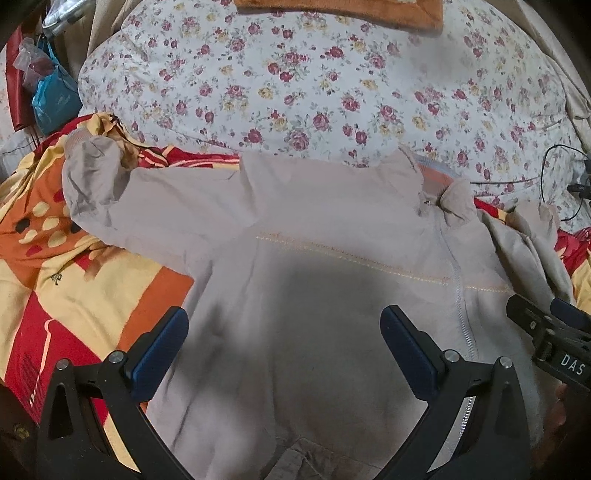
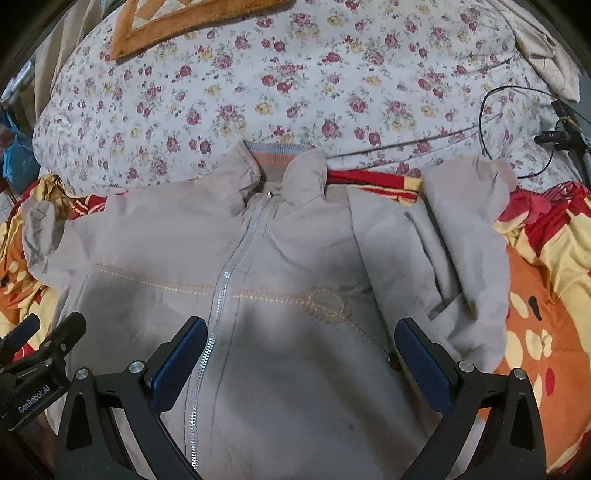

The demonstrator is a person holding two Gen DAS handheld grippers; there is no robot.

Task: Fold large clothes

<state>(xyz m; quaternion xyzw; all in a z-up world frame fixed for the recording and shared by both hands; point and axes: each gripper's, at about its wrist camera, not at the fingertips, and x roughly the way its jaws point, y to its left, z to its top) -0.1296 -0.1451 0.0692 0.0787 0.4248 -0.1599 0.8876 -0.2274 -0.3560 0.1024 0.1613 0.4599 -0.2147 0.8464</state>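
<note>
A pale beige zip jacket (image 1: 314,221) (image 2: 288,258) lies front up on a bed, collar toward the far side, zipper (image 2: 225,280) shut. Its left sleeve (image 1: 92,177) stretches out to the left; its right sleeve (image 2: 465,221) is folded in over the body. My left gripper (image 1: 284,325) hovers open above the jacket's left half, nothing between its blue pads. My right gripper (image 2: 301,339) hovers open above the right chest, near the stitched oval (image 2: 327,304). Each gripper shows at the edge of the other's view: the right gripper (image 1: 546,325) and the left gripper (image 2: 40,343).
A red, orange and yellow patterned sheet (image 1: 74,280) (image 2: 546,295) lies under the jacket. A floral quilt (image 1: 314,81) (image 2: 295,81) is heaped behind it, with an orange mat (image 1: 343,11) on top. Black cables (image 2: 517,122) run at the far right. Bags (image 1: 48,85) hang at the far left.
</note>
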